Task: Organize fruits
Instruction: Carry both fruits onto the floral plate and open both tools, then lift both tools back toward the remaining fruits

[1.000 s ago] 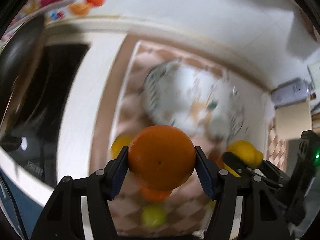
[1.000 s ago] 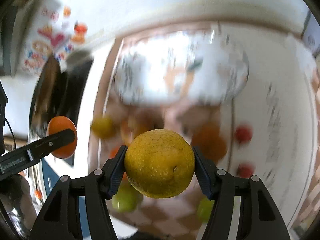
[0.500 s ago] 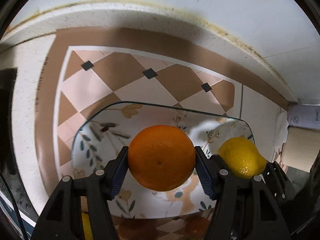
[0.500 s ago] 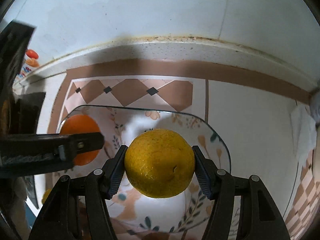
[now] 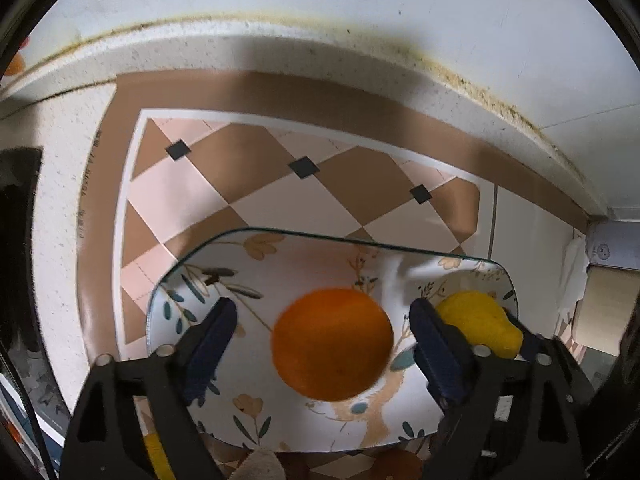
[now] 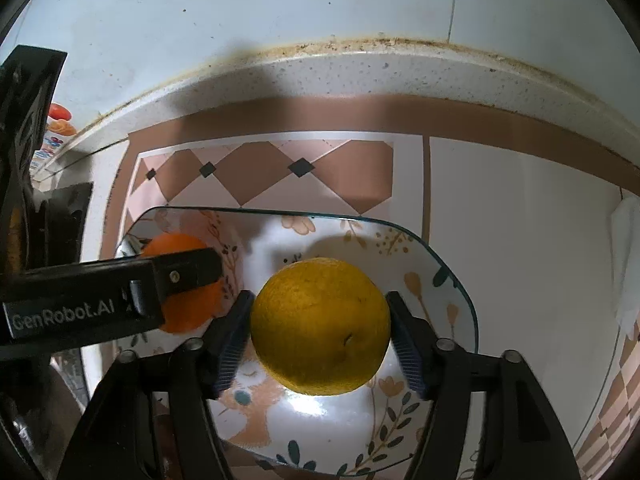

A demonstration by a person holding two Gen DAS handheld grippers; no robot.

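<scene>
Orange (image 5: 332, 344): lay on the floral plate (image 5: 280, 264), between the left gripper's (image 5: 322, 340) pads, clear gaps on both sides.
Yellow citrus (image 6: 320, 326): sat on the plate's right part, between the right gripper's (image 6: 320, 328) pads, a thin gap on each side.
Left gripper: jaws opening, fingers spread apart, nothing clamped.
Right gripper: jaws opening, pads just off the peel.
Left view only: more fruit under the plate's near edge; a diamond-patterned mat (image 5: 280, 196) beyond it.
Right view only: the left gripper's finger (image 6: 120, 292) crossing the orange (image 6: 188, 308); a white cloth (image 6: 628, 264) at far right.
</scene>
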